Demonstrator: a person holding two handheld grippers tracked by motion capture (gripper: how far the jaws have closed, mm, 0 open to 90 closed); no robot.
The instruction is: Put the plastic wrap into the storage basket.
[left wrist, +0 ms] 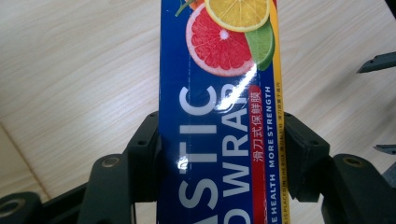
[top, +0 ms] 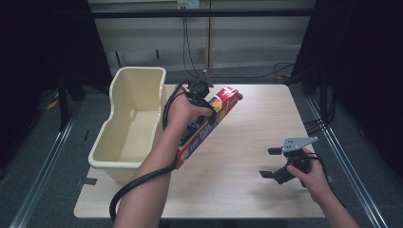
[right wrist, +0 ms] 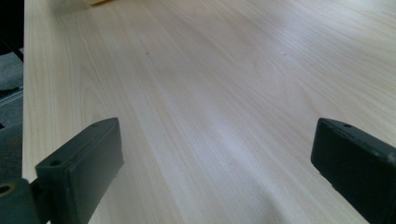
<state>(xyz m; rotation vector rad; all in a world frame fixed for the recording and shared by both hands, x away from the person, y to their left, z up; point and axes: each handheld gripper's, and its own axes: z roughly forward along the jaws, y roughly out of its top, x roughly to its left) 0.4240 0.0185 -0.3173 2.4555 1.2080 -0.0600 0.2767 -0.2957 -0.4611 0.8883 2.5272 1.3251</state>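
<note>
My left claw (left wrist: 219, 154) clamps a long blue cardboard plastic-wrap box (left wrist: 217, 116) across its middle, near the worktop's (top: 247, 142) far-left corner; my right claw (top: 267, 163) hangs open.

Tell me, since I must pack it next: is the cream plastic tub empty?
Empty, as far as visible: the cream plastic tub shows bare floor; its near corner is hidden behind the rim.

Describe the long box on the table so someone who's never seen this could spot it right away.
On the wooden table, just right of the cream plastic bin, the left tool clamps a long narrow plastic wrap box. It is blue with white lettering, citrus slices pictured and a red end.
</note>
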